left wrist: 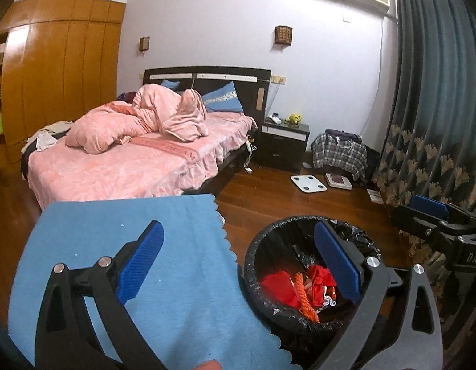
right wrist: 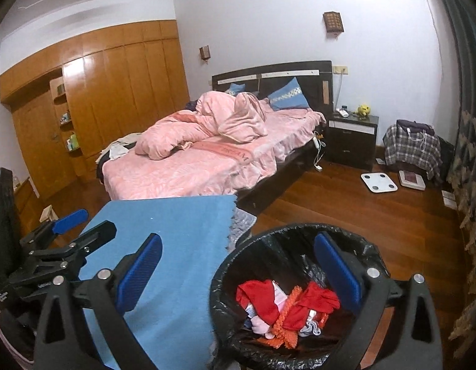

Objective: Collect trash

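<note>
Blue cloth [left wrist: 164, 259] covers table; bin [right wrist: 238, 259] on floor [right wrist: 376, 215].

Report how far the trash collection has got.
Done: red and orange scraps already lie inside the black-lined bin. In hand: nothing; the left gripper and right gripper are both open and empty, near the bin. Left: the blue cloth shows no loose trash, so the job looks close to finished.

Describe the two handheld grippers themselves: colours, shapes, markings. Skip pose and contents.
Both look alike. The left gripper and right gripper have black plastic frames with curved linkage arms and triangular cut-outs, joined by silver round pins. Each finger carries a long blue textured pad. White lettering, only partly readable, marks the body. No cables or sleeves are visible.
</note>
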`<state>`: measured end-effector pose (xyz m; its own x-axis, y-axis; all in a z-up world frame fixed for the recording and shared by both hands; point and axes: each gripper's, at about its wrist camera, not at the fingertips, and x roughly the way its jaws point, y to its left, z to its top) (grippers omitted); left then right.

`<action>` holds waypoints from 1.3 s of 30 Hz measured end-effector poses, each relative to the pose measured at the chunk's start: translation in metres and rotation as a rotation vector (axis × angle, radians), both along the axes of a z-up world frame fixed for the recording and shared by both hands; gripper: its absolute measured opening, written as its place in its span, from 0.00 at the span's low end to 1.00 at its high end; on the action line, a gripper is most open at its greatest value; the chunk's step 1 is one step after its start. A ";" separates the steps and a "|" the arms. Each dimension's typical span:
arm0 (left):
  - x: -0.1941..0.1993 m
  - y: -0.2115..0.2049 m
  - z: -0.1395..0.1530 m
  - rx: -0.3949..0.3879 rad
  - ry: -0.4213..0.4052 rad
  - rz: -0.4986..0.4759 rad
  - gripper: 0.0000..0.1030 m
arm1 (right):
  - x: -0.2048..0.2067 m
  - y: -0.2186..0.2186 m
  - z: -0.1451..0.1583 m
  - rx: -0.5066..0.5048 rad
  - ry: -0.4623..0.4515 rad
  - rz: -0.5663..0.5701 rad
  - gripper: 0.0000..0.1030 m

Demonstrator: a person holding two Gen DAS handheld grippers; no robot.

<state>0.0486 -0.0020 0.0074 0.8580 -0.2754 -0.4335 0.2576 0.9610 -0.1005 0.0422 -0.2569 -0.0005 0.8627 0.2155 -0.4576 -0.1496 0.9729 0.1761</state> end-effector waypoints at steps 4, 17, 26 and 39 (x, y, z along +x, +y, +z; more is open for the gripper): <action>-0.009 0.005 0.007 -0.002 -0.015 0.008 0.93 | -0.008 0.005 0.004 -0.005 -0.014 0.006 0.94; -0.031 0.008 0.016 0.014 -0.043 0.017 0.93 | -0.019 0.014 0.009 -0.017 -0.028 0.020 0.94; -0.039 0.012 0.019 0.013 -0.048 0.025 0.93 | -0.022 0.017 0.009 -0.018 -0.032 0.025 0.94; -0.039 0.016 0.019 0.014 -0.046 0.025 0.93 | -0.022 0.022 0.010 -0.019 -0.031 0.029 0.94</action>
<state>0.0095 0.0142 0.0259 0.8838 -0.2475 -0.3971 0.2371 0.9685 -0.0758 0.0199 -0.2354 0.0091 0.8699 0.2327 -0.4349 -0.1833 0.9711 0.1528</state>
